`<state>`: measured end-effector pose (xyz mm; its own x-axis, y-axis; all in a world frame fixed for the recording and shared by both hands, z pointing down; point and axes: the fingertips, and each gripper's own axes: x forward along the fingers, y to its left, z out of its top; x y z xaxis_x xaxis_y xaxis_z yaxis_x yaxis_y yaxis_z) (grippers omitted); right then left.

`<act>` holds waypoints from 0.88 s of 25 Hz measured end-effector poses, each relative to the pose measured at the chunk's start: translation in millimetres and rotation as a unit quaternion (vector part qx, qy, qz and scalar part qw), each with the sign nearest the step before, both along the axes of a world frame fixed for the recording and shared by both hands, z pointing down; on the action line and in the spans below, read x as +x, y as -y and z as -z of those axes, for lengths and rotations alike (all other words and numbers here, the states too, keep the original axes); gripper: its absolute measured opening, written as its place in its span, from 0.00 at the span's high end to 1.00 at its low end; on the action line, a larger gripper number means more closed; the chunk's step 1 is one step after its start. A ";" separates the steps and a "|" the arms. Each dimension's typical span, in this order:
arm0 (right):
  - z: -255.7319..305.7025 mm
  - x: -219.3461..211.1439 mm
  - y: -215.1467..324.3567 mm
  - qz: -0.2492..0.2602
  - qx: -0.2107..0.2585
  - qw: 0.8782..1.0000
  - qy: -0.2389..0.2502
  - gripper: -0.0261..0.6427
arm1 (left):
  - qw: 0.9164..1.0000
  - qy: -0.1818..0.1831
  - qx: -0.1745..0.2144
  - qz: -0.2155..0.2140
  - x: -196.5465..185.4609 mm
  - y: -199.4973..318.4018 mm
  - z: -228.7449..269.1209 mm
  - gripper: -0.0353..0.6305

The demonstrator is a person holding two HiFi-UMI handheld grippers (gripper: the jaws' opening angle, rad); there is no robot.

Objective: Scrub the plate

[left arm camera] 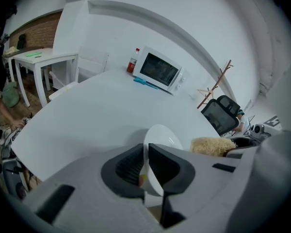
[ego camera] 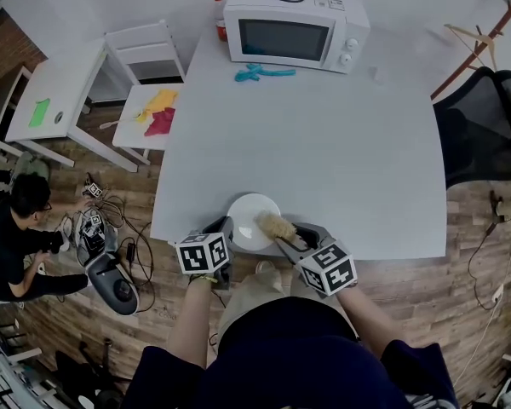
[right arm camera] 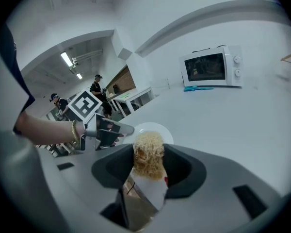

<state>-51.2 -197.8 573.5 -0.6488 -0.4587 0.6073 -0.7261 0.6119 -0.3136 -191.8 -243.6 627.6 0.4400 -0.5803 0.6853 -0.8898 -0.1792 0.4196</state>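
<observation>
At the table's near edge: brush over plate

Your left gripper [left arm camera: 146, 154] is clamped on the near rim of the white plate [ego camera: 249, 216], right by the table [ego camera: 324, 143] edge. Your right gripper [right arm camera: 148, 159] grips the brush [ego camera: 275, 225]. Its long axis points forward-left across the plate's right side, but whether it touches isn't clear

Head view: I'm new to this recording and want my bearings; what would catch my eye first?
A white plate at the table's near edge, rim pinched in the left claw. The right claw holds a shaggy tan brush by its right side. A white microwave stands at the far edge.
</observation>
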 end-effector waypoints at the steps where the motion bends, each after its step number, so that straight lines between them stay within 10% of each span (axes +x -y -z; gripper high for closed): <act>1: 1.7 1.6 0.6 -0.003 0.001 1.000 0.001 0.69 | 1.000 0.000 -0.002 0.001 0.1 1.7 -2.4 0.90; 22: 12.9 16.0 -16.2 -0.069 0.009 0.998 0.002 0.69 | 0.999 0.024 -0.017 -0.027 -2.1 9.7 -31.1 0.90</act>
<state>-35.2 -181.6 560.7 -0.5820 -0.5541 0.5952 -0.8019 0.5125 -0.3071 -193.9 -253.3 658.7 0.4364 -0.5324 0.7253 -0.8984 -0.2142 0.3834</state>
